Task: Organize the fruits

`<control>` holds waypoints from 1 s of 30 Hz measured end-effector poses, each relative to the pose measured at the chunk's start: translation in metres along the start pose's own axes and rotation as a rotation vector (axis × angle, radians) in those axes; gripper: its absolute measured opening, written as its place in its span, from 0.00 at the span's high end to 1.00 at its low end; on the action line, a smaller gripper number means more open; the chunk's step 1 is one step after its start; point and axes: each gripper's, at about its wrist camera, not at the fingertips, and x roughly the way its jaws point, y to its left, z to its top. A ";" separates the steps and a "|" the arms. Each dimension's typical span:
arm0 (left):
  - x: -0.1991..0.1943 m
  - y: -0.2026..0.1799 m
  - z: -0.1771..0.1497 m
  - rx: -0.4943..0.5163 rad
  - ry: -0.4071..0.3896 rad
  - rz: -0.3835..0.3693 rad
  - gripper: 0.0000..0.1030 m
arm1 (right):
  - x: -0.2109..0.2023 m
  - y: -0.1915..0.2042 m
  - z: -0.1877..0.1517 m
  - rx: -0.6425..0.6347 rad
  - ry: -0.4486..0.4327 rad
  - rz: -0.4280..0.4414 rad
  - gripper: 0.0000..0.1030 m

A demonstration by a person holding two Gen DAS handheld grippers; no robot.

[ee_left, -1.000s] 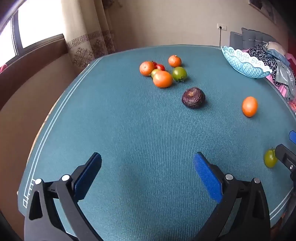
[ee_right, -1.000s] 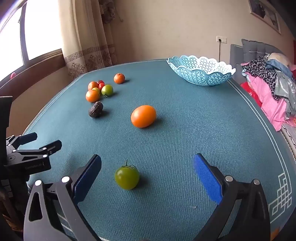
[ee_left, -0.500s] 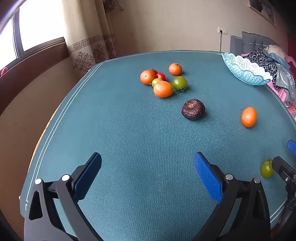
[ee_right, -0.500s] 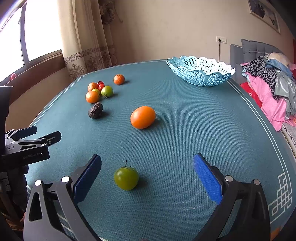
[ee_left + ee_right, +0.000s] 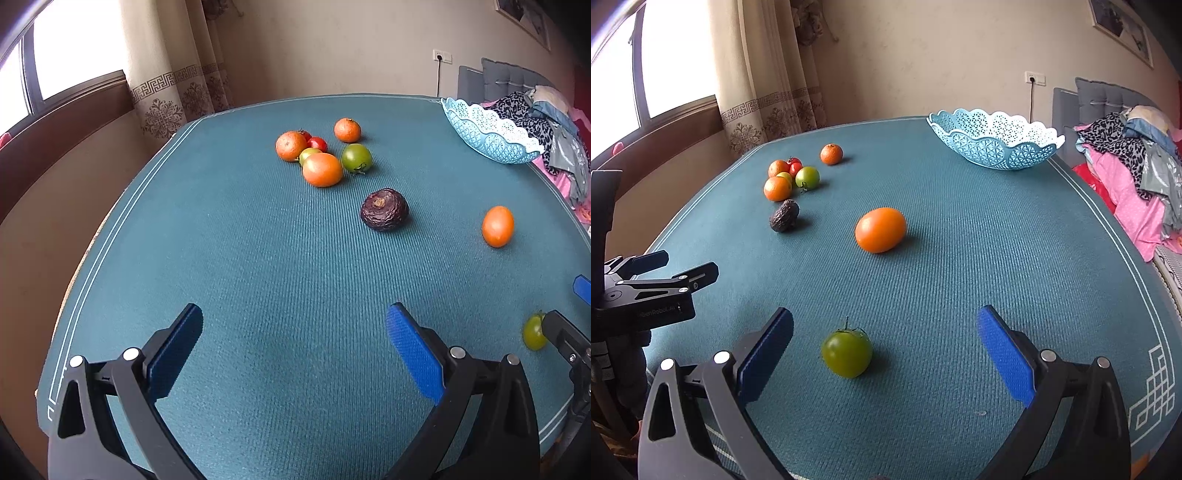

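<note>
A green tomato point(image 5: 846, 352) lies on the teal table between my right gripper's point(image 5: 885, 349) open fingers, nearer the left pad; nothing touches it. Further off rests an orange oval fruit point(image 5: 880, 229), then a dark wrinkled avocado point(image 5: 784, 216) and a cluster of oranges and small tomatoes point(image 5: 790, 175). The light blue lattice basket point(image 5: 997, 142) stands empty at the far right. My left gripper point(image 5: 294, 347) hovers open over bare table, with the avocado point(image 5: 384, 209) and the cluster point(image 5: 322, 157) well ahead. The green tomato point(image 5: 533, 332) shows at that view's right edge.
A window sill and patterned curtain point(image 5: 768, 74) stand beyond the table's far left edge. A bed with piled clothes point(image 5: 1134, 155) lies past the right edge. The left gripper's body point(image 5: 646, 291) appears at the left of the right wrist view.
Both views have tilted up slightly, so the fruit sits lower in frame. The right gripper has edged a little closer to the green tomato. Both grippers stay open.
</note>
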 end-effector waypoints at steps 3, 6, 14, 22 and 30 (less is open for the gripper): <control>0.000 0.000 0.000 -0.001 -0.002 0.000 0.02 | 0.000 0.000 0.000 0.000 -0.002 0.000 0.05; -0.001 -0.001 -0.001 0.000 -0.007 0.000 0.02 | -0.001 0.000 -0.001 0.001 -0.004 -0.001 0.05; -0.003 -0.006 -0.003 0.016 -0.011 0.004 0.02 | -0.001 -0.001 0.000 0.003 -0.006 0.002 0.05; -0.002 -0.003 -0.004 0.010 -0.001 0.006 0.02 | -0.001 0.000 0.000 0.004 -0.005 0.006 0.05; -0.001 -0.003 -0.004 0.009 0.007 0.004 0.02 | 0.002 -0.002 -0.001 0.010 0.002 0.022 0.05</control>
